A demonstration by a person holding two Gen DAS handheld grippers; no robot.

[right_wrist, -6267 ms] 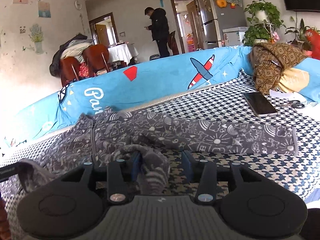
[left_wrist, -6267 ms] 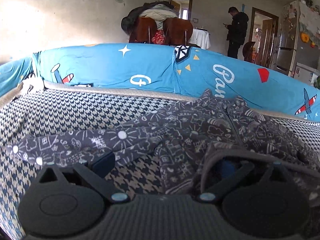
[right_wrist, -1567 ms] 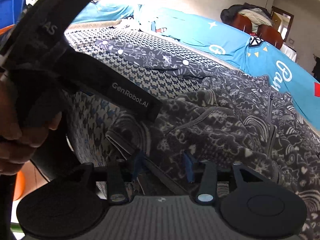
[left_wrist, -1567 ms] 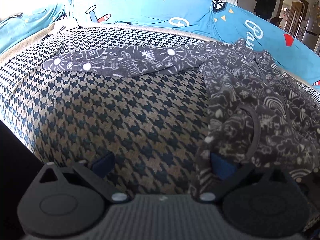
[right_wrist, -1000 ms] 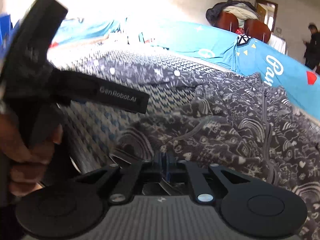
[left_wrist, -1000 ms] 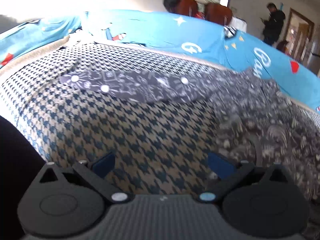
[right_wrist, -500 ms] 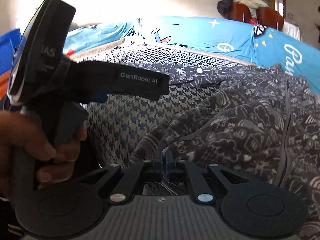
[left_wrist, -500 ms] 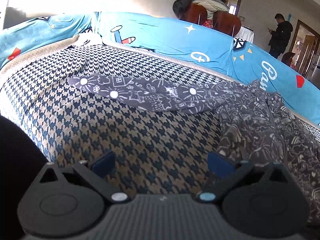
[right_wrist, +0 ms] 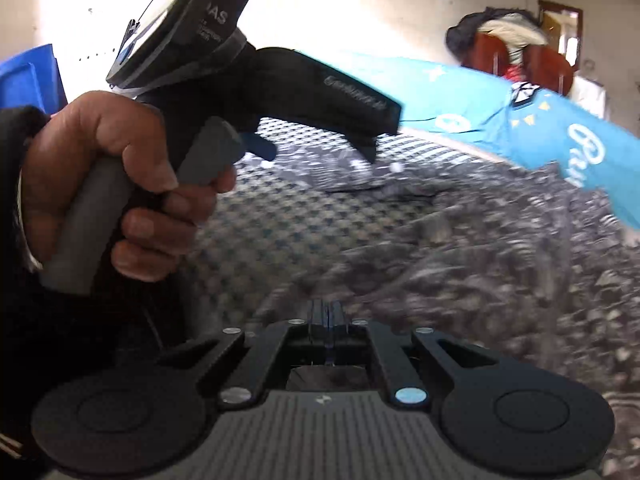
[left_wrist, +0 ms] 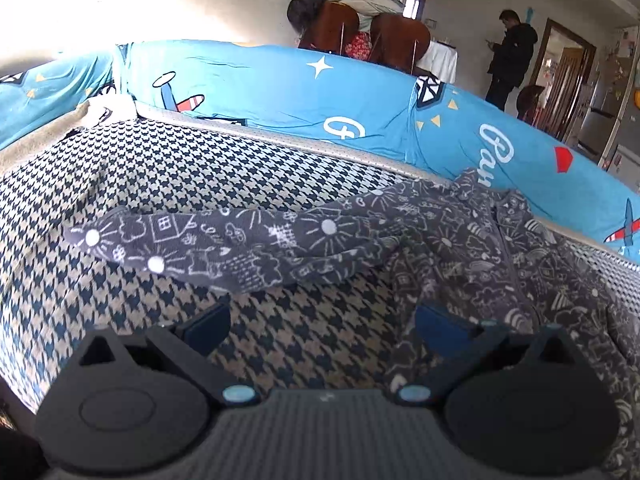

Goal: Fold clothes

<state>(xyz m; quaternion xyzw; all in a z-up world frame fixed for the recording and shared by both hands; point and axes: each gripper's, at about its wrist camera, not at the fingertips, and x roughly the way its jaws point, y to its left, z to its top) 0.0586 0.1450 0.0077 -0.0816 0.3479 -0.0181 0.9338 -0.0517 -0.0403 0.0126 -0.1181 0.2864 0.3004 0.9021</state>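
Note:
A dark grey zip-up jacket with white doodle print point(left_wrist: 480, 248) lies on the houndstooth cover point(left_wrist: 160, 184), one sleeve point(left_wrist: 208, 248) stretched out to the left. My left gripper point(left_wrist: 320, 322) is open and empty, low over the cover just before the sleeve, its right finger beside the jacket's edge. In the right wrist view the jacket point(right_wrist: 460, 276) is blurred by motion. My right gripper point(right_wrist: 326, 312) is shut, with the jacket's hem right at its tips; whether cloth is pinched I cannot tell. The left gripper's body point(right_wrist: 248, 68) and the hand holding it fill that view's left.
Blue printed cushions point(left_wrist: 320, 96) line the back of the cover. Behind them stand brown chairs piled with clothes point(left_wrist: 360, 20) and a person in black point(left_wrist: 508, 60) by a doorway. A blue object point(right_wrist: 24, 80) shows at far left in the right wrist view.
My left gripper has let go of the jacket's edge, opened and moved forward toward the sleeve. My right gripper has shut at the hem and is now moving fast, blurring its view.

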